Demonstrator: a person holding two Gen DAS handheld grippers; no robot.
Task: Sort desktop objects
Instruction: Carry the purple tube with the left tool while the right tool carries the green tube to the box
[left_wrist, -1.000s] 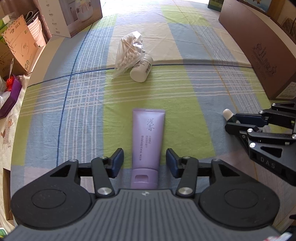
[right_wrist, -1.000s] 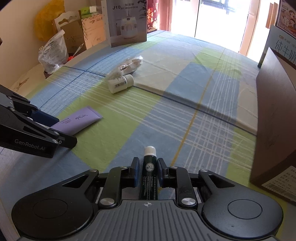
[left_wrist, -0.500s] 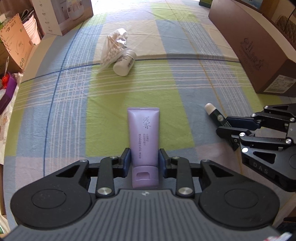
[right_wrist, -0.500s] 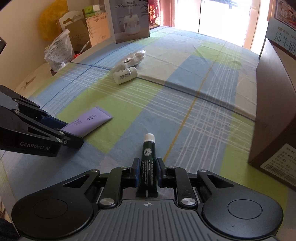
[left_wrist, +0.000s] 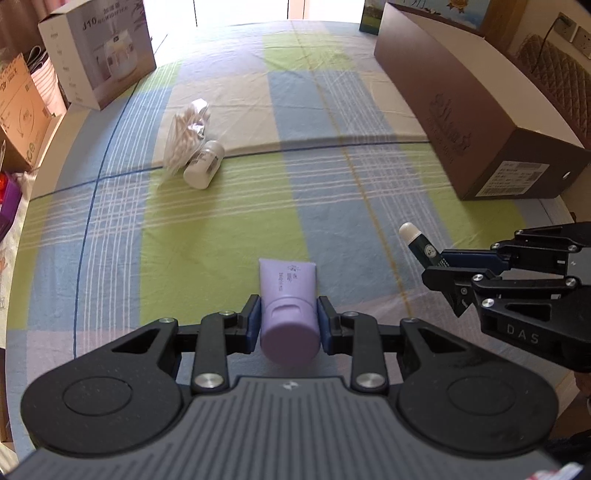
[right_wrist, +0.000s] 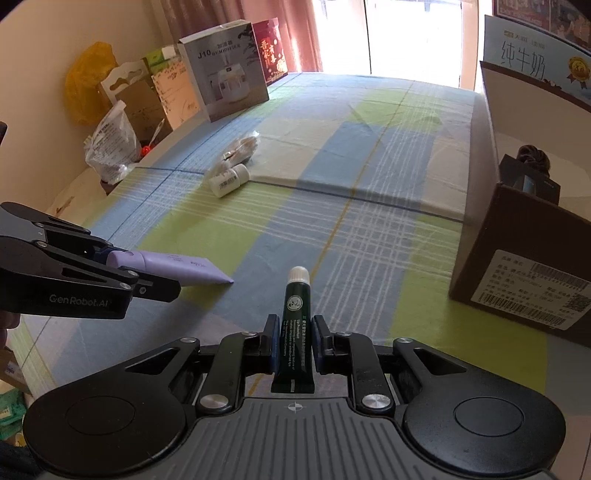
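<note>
purple tube (left_wrist: 288, 300): we lifted it, left gripper (left_wrist: 288, 325) newly clamped; right gripper (right_wrist: 293, 341) held green tube (right_wrist: 295, 325), lower centre.

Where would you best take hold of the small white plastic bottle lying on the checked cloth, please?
Grip the small white plastic bottle across its round body, coming down from above on its bare side. It lies flat, and the clear bag of cotton swabs rests against its other side, so avoid that side.
</note>
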